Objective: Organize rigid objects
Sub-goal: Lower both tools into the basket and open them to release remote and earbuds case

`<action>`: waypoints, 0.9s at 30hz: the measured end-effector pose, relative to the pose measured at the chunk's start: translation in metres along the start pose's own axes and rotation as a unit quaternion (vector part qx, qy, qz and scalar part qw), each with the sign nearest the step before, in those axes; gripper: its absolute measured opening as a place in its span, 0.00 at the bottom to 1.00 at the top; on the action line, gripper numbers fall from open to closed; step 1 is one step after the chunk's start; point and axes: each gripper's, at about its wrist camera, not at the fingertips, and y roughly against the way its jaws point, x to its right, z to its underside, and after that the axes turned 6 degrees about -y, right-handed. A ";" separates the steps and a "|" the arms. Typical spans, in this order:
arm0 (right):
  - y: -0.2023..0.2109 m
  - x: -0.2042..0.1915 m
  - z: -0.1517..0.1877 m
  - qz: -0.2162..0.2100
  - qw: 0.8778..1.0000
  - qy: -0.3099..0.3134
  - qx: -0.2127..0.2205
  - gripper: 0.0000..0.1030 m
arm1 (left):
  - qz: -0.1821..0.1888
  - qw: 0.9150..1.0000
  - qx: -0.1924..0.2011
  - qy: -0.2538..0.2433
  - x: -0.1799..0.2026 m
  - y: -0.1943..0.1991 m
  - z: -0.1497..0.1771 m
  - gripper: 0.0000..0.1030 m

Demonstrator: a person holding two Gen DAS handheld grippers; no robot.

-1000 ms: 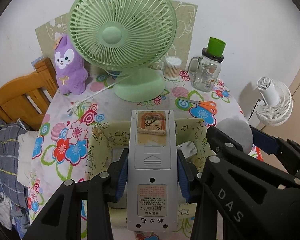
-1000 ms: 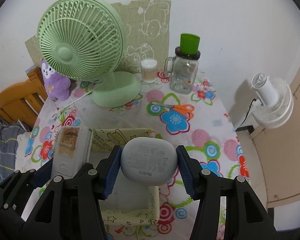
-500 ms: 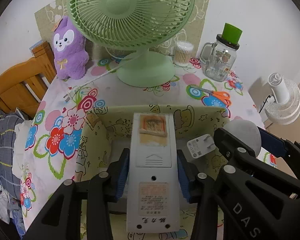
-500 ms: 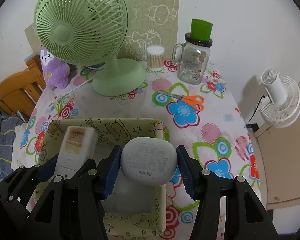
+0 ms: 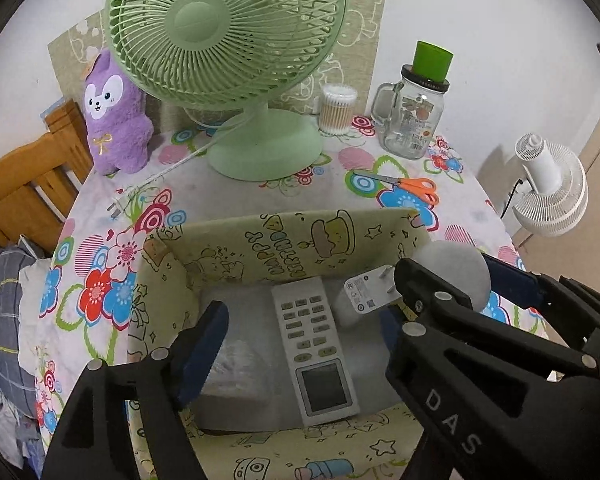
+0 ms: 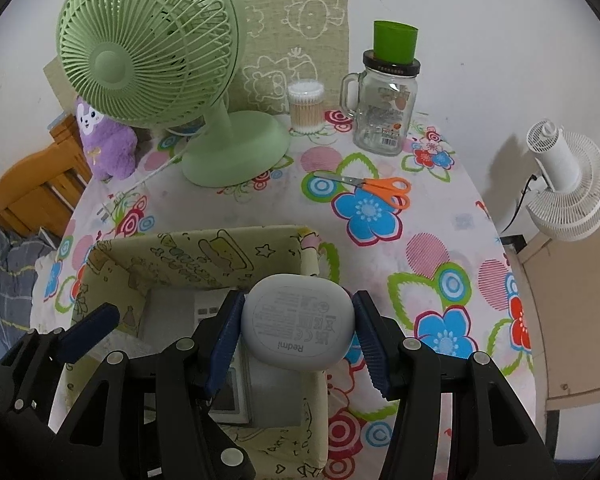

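A white remote lies buttons-up on the floor of the cream cartoon-print fabric box, beside a white charger plug. My left gripper hangs over it with its jaws opening; the remote is between the blue pads but they do not touch it. My right gripper is shut on a grey rounded earbud case, held over the box's right wall. In the left wrist view that case shows at the box's right corner. Part of the remote shows below in the right wrist view.
Behind the box on the flowered tablecloth stand a green desk fan, a purple plush, a tub of cotton swabs and a glass jar with a green cup. Orange scissors lie right. A white fan and a wooden chair flank the table.
The left jaws have opened and let go of the remote, which now lies face-up in the box. Both grippers have sunk closer to the box. The right grip is unchanged.
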 end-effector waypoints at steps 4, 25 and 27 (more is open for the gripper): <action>-0.002 -0.003 0.003 -0.003 1.000 0.004 -0.004 0.57 | -0.011 1.000 -0.006 -0.004 -0.002 0.000 0.003 0.83; 0.016 -0.009 0.023 -0.005 1.000 -0.005 -0.002 0.87 | -0.015 1.000 -0.009 -0.018 -0.001 0.024 0.021 0.92; 0.023 -0.011 0.024 -0.008 1.000 -0.001 0.002 0.88 | -0.015 1.000 -0.006 -0.016 -0.001 0.029 0.023 0.93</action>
